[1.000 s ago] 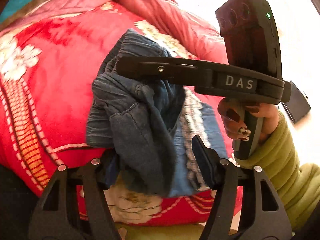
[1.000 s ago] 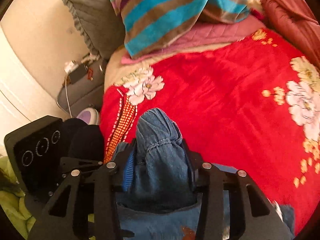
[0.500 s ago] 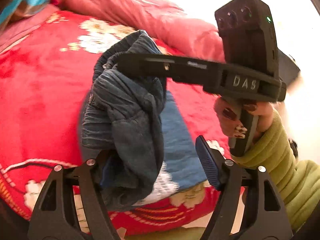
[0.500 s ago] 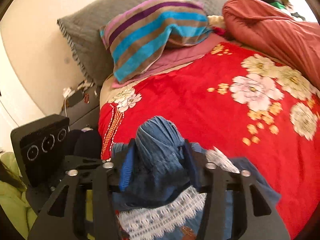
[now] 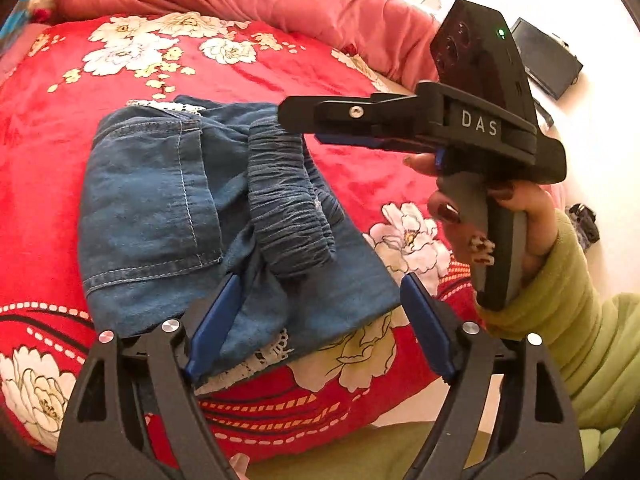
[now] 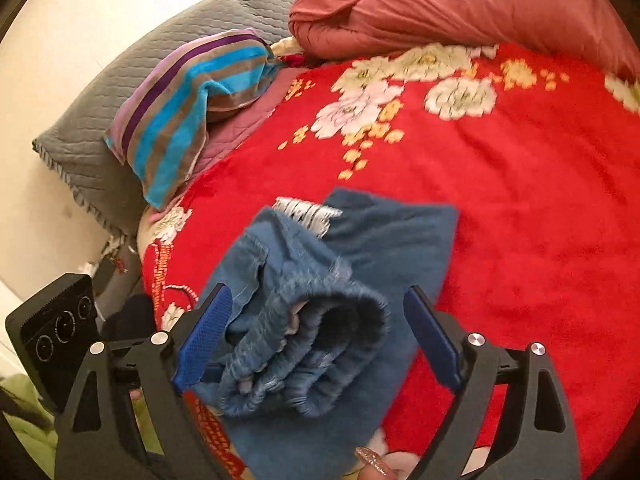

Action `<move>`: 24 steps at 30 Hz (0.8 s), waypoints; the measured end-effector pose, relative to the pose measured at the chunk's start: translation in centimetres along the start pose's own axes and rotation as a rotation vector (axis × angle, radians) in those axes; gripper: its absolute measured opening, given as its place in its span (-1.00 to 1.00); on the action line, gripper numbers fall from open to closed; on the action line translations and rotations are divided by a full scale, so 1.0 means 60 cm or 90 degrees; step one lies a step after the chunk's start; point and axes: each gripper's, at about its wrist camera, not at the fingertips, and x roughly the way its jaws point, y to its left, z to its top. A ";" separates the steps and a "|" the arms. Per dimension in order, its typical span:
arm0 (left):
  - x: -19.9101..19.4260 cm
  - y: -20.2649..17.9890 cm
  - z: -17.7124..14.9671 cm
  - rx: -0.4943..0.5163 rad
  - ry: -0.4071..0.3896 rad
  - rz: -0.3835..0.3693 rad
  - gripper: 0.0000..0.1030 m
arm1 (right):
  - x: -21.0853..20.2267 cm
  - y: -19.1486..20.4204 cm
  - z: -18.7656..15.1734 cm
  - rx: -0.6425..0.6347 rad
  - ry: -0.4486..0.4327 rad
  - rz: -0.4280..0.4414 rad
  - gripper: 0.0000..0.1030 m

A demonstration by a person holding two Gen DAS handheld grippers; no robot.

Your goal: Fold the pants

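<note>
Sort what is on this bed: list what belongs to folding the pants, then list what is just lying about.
Belongs to the job:
- denim pants, lying folded on the red floral blanket
- left gripper, jaws opening, no pad pressing the cloth
- right gripper, jaws opening over the waistband

Just lying about:
- striped pillow
- grey quilted pillow
- rolled pink quilt

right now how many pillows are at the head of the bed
2: a grey quilted pillow against the wall, and a striped pillow leaning on its front. The rolled pink quilt could hide more.
</note>
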 end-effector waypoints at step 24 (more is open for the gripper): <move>-0.086 -0.003 -0.005 0.002 -0.064 0.108 0.81 | -0.055 0.029 -0.028 -0.047 -0.072 -0.151 0.85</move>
